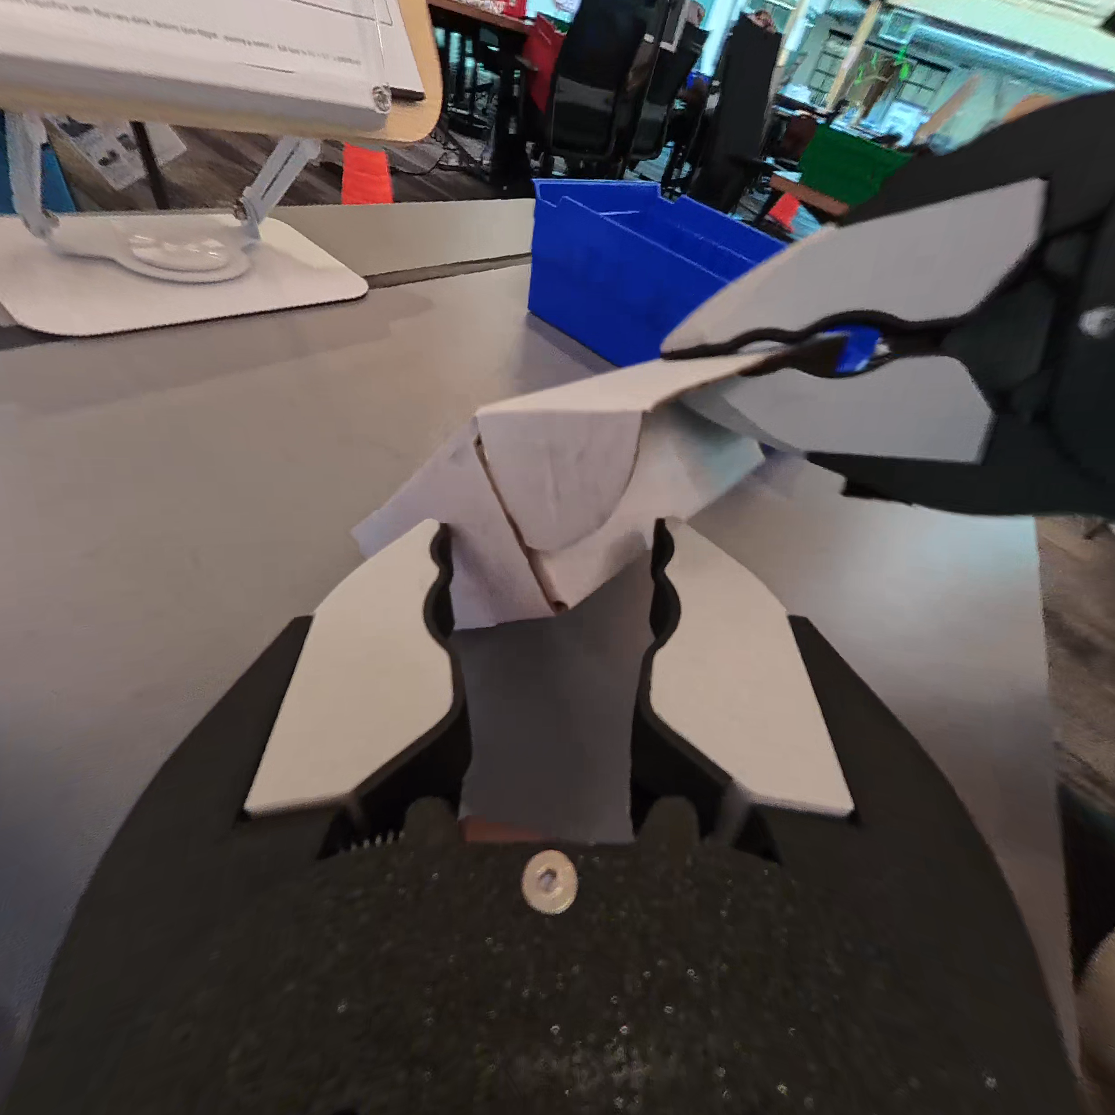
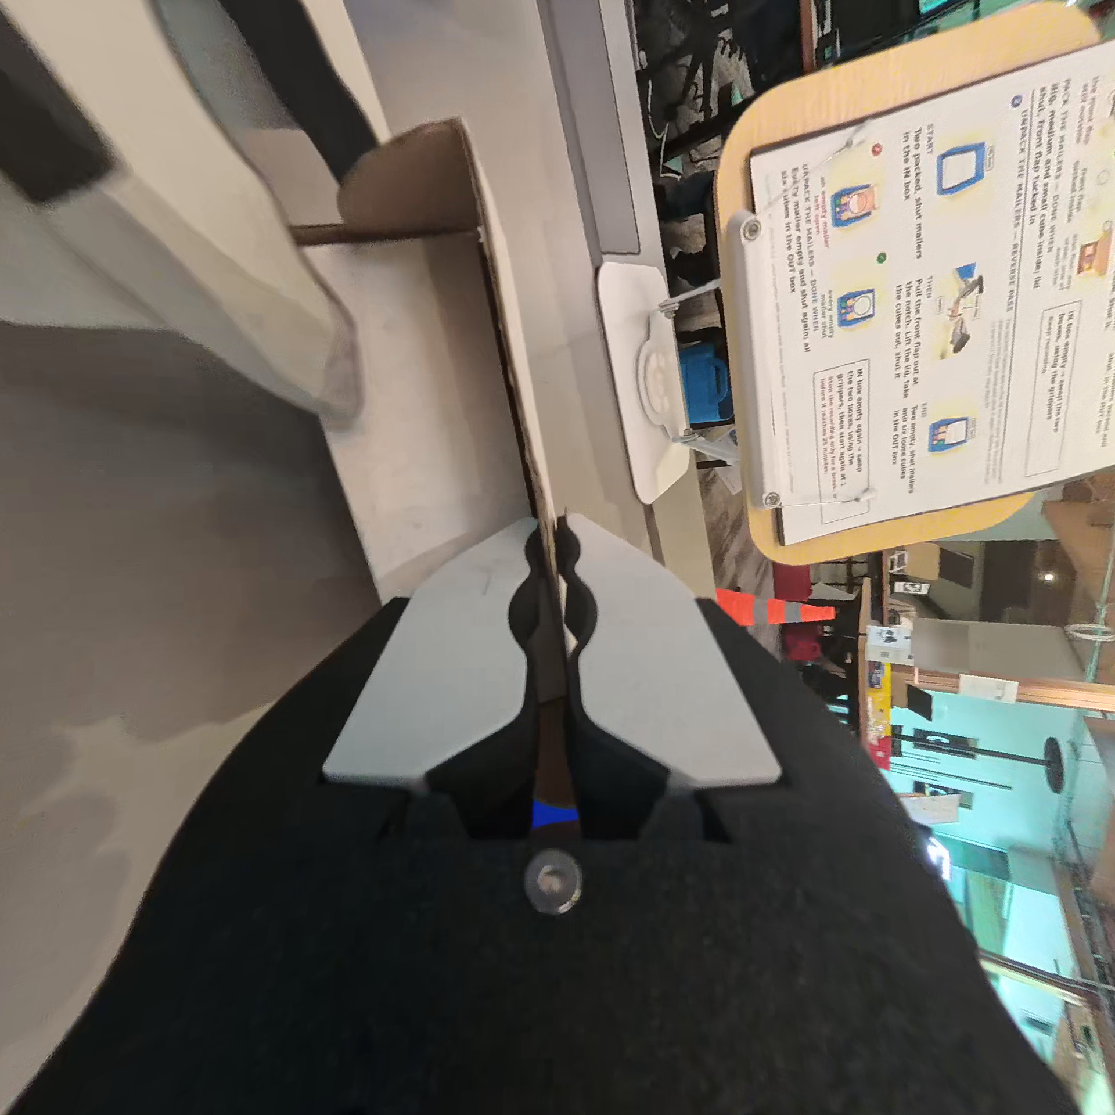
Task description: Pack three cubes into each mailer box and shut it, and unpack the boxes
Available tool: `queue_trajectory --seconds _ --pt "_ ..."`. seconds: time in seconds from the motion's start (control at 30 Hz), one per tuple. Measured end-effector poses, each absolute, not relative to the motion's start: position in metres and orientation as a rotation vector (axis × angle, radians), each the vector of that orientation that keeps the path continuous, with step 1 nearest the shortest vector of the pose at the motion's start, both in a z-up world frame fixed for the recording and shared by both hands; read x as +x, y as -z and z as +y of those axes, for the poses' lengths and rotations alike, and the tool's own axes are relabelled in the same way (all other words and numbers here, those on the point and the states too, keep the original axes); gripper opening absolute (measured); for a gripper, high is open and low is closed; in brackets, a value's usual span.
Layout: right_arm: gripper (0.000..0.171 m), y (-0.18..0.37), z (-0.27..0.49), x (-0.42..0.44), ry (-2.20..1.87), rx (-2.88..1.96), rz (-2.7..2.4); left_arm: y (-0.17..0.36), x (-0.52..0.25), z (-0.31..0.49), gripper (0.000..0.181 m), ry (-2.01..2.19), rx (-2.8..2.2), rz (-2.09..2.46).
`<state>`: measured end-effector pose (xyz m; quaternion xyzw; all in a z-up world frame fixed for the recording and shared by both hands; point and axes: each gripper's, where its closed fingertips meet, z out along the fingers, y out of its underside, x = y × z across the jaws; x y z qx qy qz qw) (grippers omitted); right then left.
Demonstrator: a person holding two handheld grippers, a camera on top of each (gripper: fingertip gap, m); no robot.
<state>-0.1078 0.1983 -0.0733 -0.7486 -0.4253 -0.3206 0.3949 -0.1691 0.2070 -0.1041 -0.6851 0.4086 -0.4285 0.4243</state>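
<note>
Both views are evenly lit from overhead, bright and soft. My left tool (image 1: 549,579) throws a faint shadow on the grey surface (image 1: 181,482) beneath it. Wide-angle bending curves straight lines toward every edge. The white mailer box (image 1: 561,482) is motion-blurred just beyond that tool. Behind the box the background room glows greenish and overexposed.

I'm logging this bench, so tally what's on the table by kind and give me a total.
White mailer box, flap pinched by the right claw: 1
Blue bin: 1
Instruction board on a white stand: 1
Cubes in view: 0
Total: 3
</note>
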Motion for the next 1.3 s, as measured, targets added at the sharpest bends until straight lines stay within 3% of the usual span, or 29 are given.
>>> queue_trajectory --seconds 0.2,0.33,0.5,0.67,0.8,1.0,1.3 --pt "0.002 0.093 0.174 -0.131 0.531 -2.015 -1.162 0.137 -0.176 0.208 0.043 0.992 -1.858 1.067" --pt "0.002 0.092 0.174 -0.133 0.324 -2.111 -1.171 0.165 -0.181 0.204 0.04 0.834 -1.963 1.161" --pt "0.002 0.07 0.189 -0.117 0.277 -2.193 -1.117 0.156 -0.19 0.208 0.025 0.742 -1.934 1.139" --pt "0.002 0.064 0.194 -0.119 0.328 -2.196 -1.129 0.109 -0.193 0.201 0.02 0.684 -1.725 1.092" --pt "0.002 0.065 0.194 -0.125 0.35 -2.186 -1.153 0.105 -0.174 0.191 0.0 0.624 -1.674 1.153" --pt "0.002 0.057 0.201 -0.125 0.295 -2.195 -1.165 0.15 -0.173 0.211 0.0 0.547 -1.849 1.178" --pt "0.002 0.04 0.273 -0.055 0.189 -2.338 -1.11 0.156 -0.176 0.217 0.0 0.538 -1.893 1.166"
